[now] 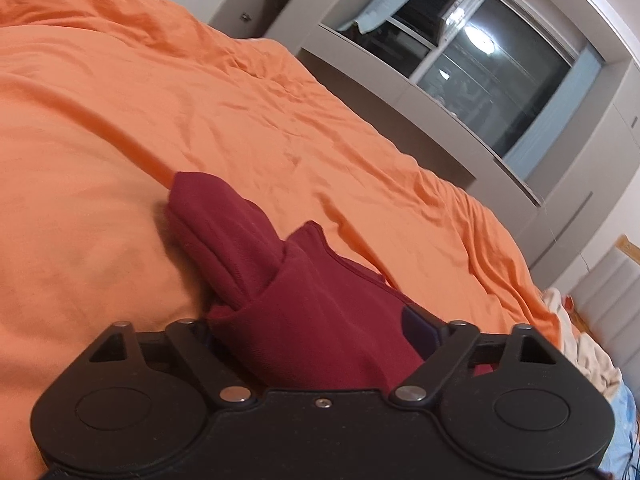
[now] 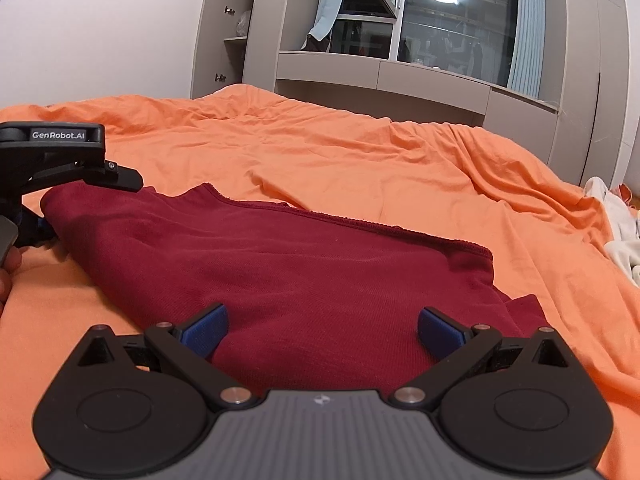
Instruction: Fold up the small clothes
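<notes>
Dark red garment (image 2: 280,264) spread across the orange bedsheet (image 2: 360,160), partly folded, ribbed edge facing the window. Right gripper (image 2: 323,330) low over the near edge, blue pads (image 2: 206,330) wide apart, clamping nothing. Left gripper (image 1: 316,320) at the garment's left end, bunched red cloth piled between its spread jaws; can't tell if actually pinched. Pale laundry heap (image 2: 616,232) off to the right

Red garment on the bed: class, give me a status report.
Left hand-held gripper jaws apart around red garment edge. Right hand-held gripper open over near edge. Garment partly folded on orange bedsheet. Nothing in the way.
</notes>
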Motion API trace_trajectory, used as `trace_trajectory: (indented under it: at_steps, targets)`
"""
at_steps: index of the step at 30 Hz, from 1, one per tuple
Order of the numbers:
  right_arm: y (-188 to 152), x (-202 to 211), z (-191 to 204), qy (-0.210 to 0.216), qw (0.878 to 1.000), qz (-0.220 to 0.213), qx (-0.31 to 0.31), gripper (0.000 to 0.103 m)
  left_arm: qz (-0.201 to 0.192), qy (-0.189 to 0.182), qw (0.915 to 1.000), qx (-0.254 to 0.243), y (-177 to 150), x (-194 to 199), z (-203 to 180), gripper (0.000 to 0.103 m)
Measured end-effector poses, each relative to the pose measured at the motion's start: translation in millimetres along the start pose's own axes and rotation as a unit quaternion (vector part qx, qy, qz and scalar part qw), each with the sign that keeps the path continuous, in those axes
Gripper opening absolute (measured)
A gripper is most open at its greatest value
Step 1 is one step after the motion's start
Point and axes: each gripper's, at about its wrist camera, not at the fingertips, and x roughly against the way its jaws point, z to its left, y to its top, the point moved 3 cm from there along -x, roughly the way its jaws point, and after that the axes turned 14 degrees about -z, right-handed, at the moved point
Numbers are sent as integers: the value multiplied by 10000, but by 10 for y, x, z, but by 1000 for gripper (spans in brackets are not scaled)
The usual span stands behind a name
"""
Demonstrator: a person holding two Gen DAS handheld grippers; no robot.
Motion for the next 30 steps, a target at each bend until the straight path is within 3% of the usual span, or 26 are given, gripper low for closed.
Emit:
trace_trajectory:
  at_steps: [7,10,12,17,22,27,30]
  targets:
    - [-3,-10,-39,46,9999,48,-93,103,-158,132,9995,-240,-56,-8,-44,80]
    - [0,-11,-81,75,9997,89,-203,103,-81,230,9993,-293,-49,-37,-54,63]
    - [15,-10,-130,124,9992,141,-342,103,9,307,9993,-236,-32,-71,-36,41]
    - [77,45,-377,388,9935,315,-1022,103,135,415,9987,-247,23,-124,-65,28]
    - [167,179,-779,204,9867,317,-1583,103,79,179,9963,-839,123,-144,-316,19]
    - [327,370,-1289,-473,9859,-33,-1606,103,199,-454,9831,-1762,165,-196,-775,17]
    - [372,492,-1607,-896,9809,-244,-1706,103,243,-972,9638,-2471,101,-172,-1185,17]
